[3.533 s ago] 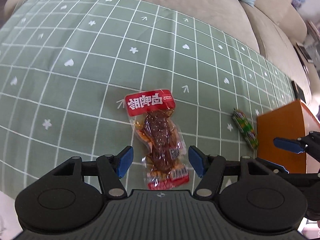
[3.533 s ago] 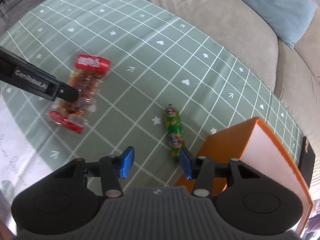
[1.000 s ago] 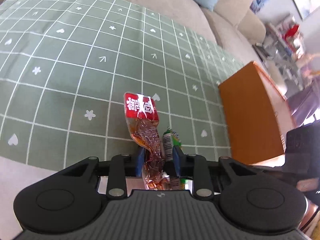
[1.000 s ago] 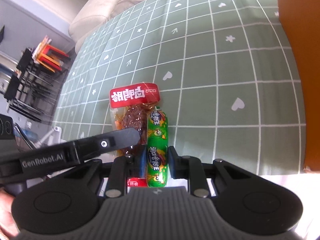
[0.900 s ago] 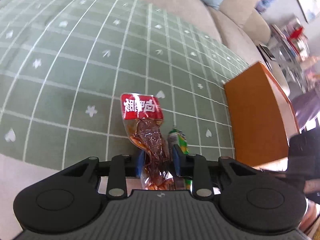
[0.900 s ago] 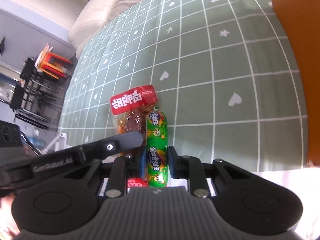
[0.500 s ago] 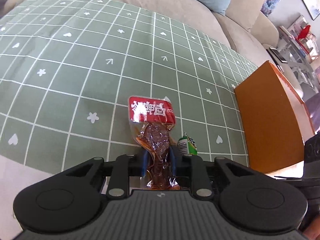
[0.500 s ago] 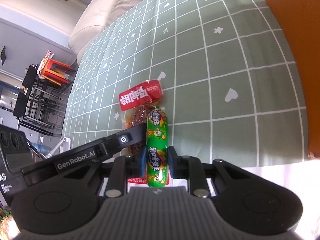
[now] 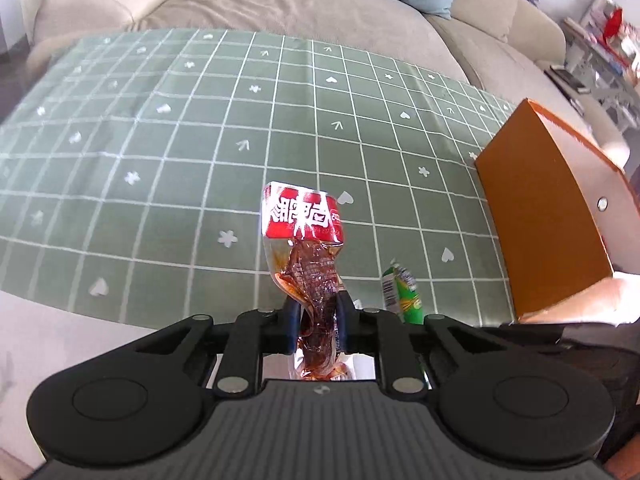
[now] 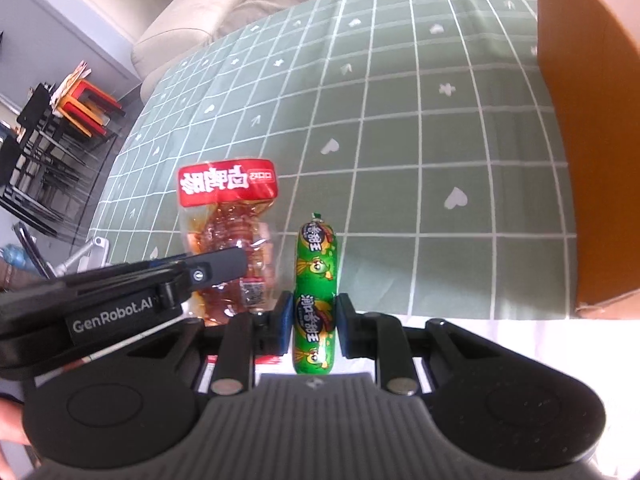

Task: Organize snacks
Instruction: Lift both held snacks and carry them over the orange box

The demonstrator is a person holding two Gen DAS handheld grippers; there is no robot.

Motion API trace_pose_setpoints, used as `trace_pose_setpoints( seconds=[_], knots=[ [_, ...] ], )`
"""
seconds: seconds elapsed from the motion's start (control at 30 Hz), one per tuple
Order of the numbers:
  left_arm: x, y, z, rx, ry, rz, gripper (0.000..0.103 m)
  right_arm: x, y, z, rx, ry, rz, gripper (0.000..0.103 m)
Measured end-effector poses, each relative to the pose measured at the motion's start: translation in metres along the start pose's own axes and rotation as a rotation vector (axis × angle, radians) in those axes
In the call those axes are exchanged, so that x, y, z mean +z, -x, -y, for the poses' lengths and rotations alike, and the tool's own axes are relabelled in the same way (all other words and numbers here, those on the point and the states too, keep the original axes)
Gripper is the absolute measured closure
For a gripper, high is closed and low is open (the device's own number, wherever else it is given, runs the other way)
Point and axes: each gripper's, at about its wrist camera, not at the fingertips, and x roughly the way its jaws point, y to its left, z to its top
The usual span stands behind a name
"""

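My left gripper [image 9: 319,322]: jaws just closing, pinching the red-topped meat pouch [image 9: 310,256] above the green checked cloth [image 9: 200,140]. My right gripper [image 10: 314,330]: clamped on the green sausage [image 10: 315,292]. Orange box [image 9: 548,216]: far right.

The right gripper [image 10: 314,320] pinches a green sausage stick [image 10: 315,288] pointing away over the green checked cloth [image 10: 420,120]. Just left, the left gripper [image 10: 168,280] holds a red-topped meat packet [image 10: 228,208]. An orange box [image 10: 592,140] stands at far right.
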Motion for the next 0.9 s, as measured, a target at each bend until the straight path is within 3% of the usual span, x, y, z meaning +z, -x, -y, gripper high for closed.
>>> trace_pose_setpoints(
  seconds=[0.33,0.63,0.9],
  knots=[
    [0.007,0.033,0.023,0.097,-0.202,-0.034,0.084,0.003,0.037,-0.027,-0.152,0.228,0.025,0.084],
    [0.036,0.070,0.066,0.133,-0.376,0.050,0.084,0.024,0.103,-0.026,-0.208,0.354,0.107,0.084],
    [0.071,0.092,0.134,0.116,-0.531,0.152,0.084,0.056,0.164,-0.011,-0.270,0.404,0.166,0.084]
  ],
)
